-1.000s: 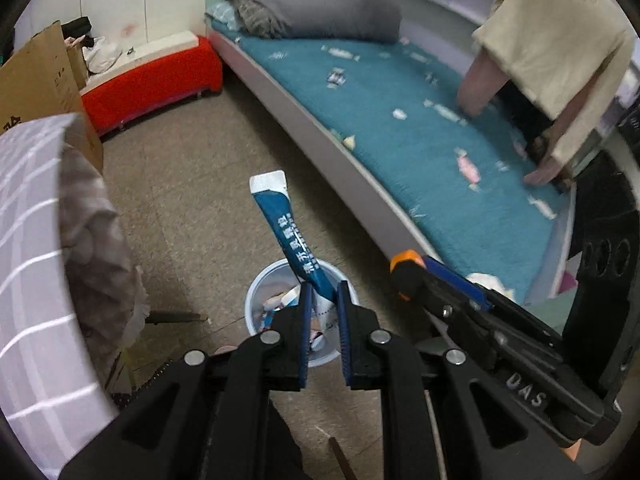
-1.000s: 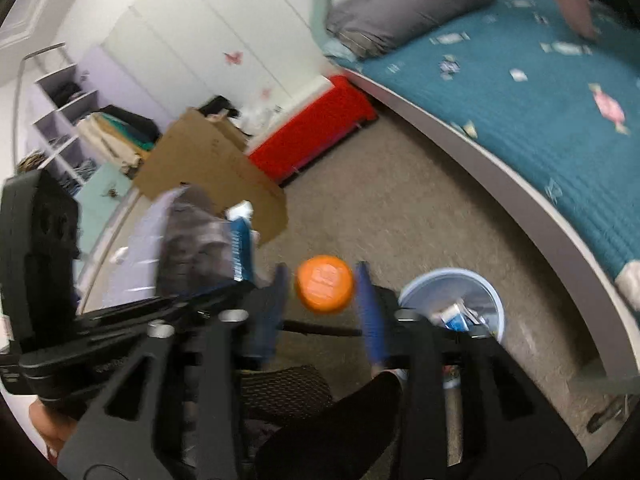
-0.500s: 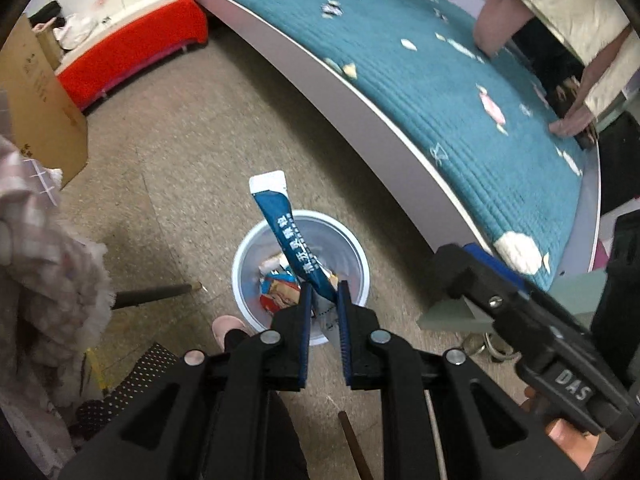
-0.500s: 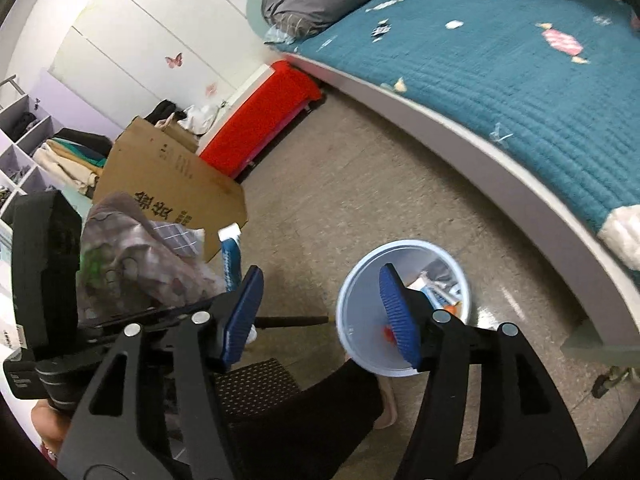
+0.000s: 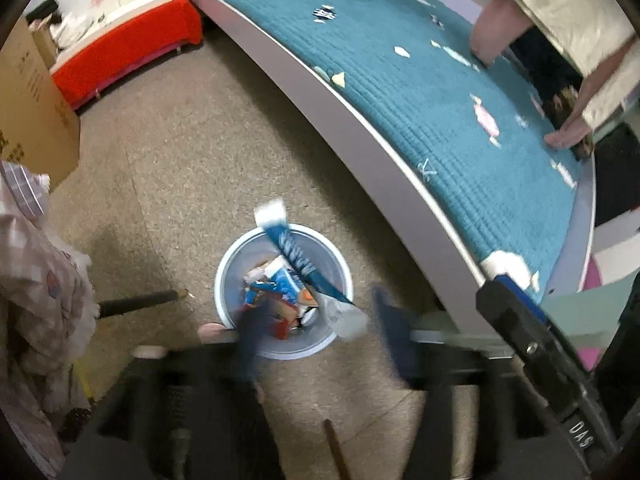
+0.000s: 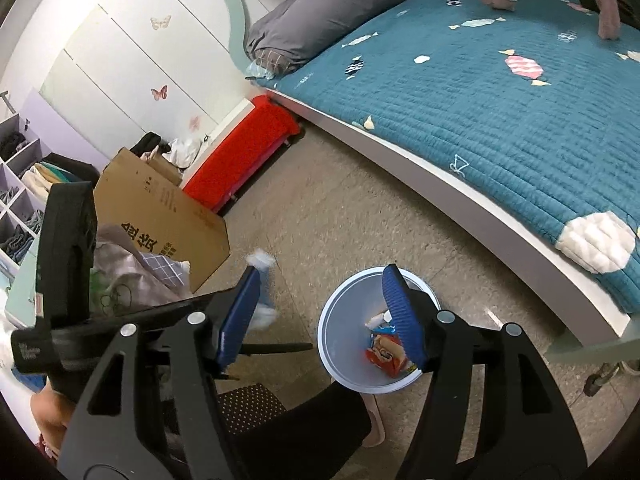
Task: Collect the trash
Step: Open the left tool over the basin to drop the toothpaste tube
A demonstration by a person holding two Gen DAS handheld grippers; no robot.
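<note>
A pale blue bin (image 5: 256, 344) stands on the floor beside the bed and holds several wrappers (image 5: 276, 292). My left gripper (image 5: 324, 332) is open above it, its jaws blurred and wide apart. A long blue-and-white sachet (image 5: 298, 260) hangs free between them, over the bin's mouth, touching neither jaw. In the right wrist view my right gripper (image 6: 320, 312) is open and empty over the bin (image 6: 344, 344), with a red wrapper (image 6: 384, 354) inside. The blurred sachet (image 6: 262, 280) shows left of it.
A bed with a teal quilt (image 5: 460, 92) curves along the right. A red bench (image 5: 128, 48), a cardboard box (image 6: 160, 228) and a pile of clothes (image 5: 36, 280) stand at the left. A person leans on the bed (image 5: 560, 40). A black rod (image 5: 136, 304) lies by the bin.
My left gripper has opened and let go of the blue sachet, which now drops over the bin. My right gripper earlier released an orange item into the bin and stays open.
</note>
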